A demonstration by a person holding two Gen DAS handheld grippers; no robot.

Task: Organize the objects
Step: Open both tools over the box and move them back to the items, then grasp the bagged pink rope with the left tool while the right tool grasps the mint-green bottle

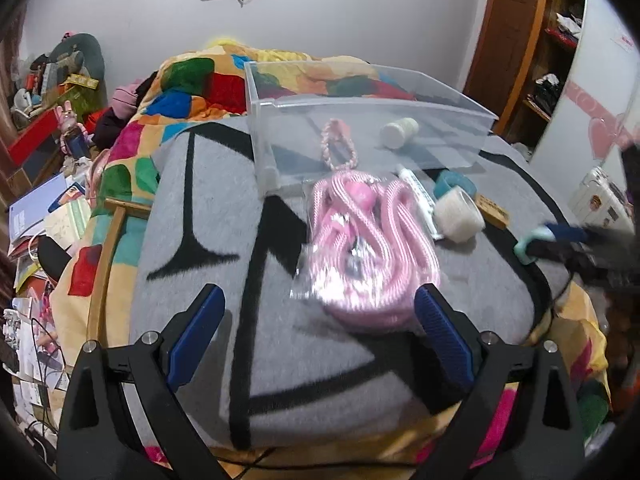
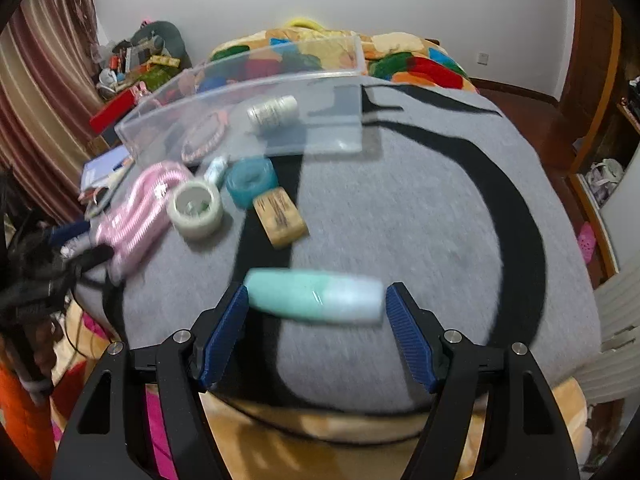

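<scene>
a: right gripper [image 2: 314, 304]?
b: jaws wide, blue pads either side of a mint green bottle [image 2: 314, 297] lying crosswise between them. blurred, so can't tell if the pads touch it. bottle is over the grey blanket [image 2: 420, 208].
a: left gripper [image 1: 320, 308]?
b: spread wide too, nothing in it. pink cord in a clear bag [image 1: 360, 248] lies just ahead, nearer its right finger.
a: further out?
b: past the bag: white tape roll [image 1: 458, 216], teal roll [image 1: 454, 183], wooden block [image 1: 494, 210], small white tube [image 1: 418, 196], all close together. behind them a clear plastic bin [image 1: 360, 108] w/ a pink braided loop [image 1: 338, 146] and a white bottle [image 1: 398, 131] inside.
</scene>
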